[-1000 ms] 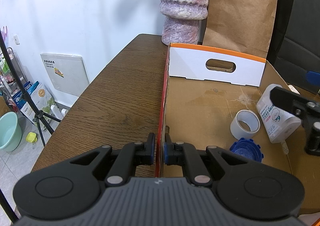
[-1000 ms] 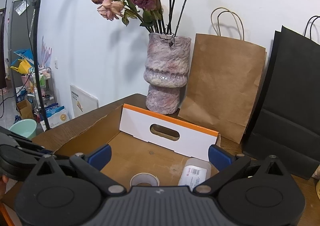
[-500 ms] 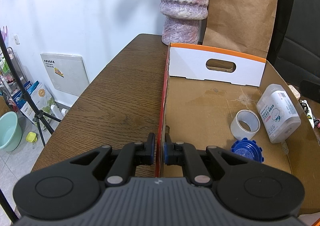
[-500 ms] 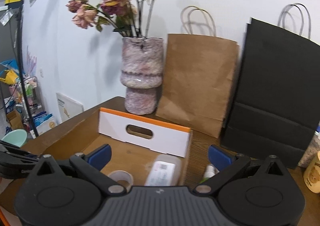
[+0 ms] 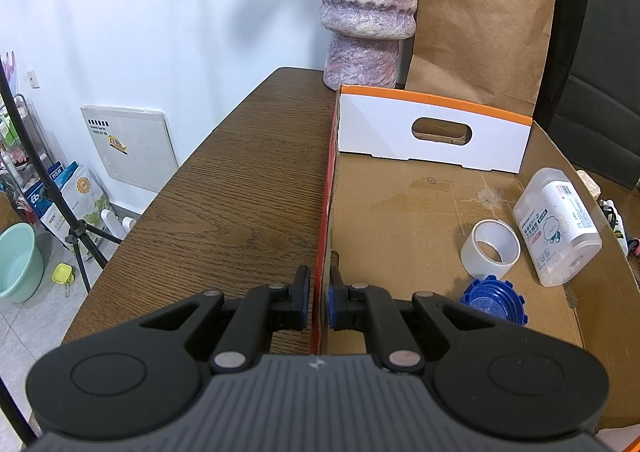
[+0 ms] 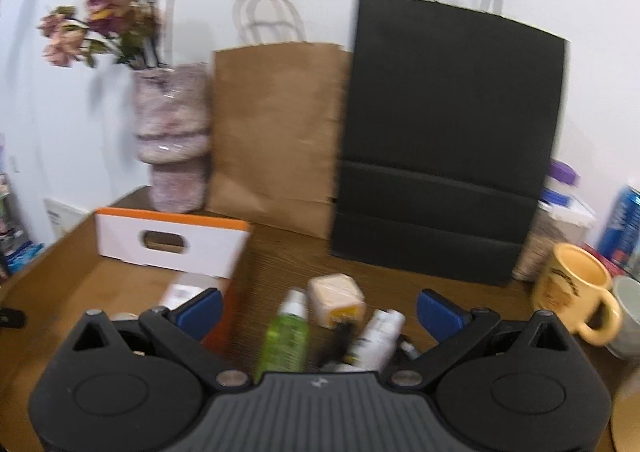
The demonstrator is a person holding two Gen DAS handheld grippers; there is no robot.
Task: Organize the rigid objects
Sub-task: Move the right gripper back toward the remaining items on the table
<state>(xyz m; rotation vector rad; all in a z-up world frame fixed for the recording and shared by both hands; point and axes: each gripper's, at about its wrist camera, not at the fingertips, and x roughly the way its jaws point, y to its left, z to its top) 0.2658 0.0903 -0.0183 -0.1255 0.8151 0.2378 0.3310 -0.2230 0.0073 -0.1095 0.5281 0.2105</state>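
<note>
Currently the left gripper is clamped on the near left wall of the shallow brown cardboard box. Right gripper is held open, empty, over the green plastic spray bottle lying lengthwise just right of the box.

Bare floor across the left half of the cardboard box; tape roll, white bottle and blue cap crowding its right side. Open counter left of the box.

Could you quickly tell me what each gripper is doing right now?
Left gripper: shut on the box wall.
Right gripper: open, holding nothing.
</note>
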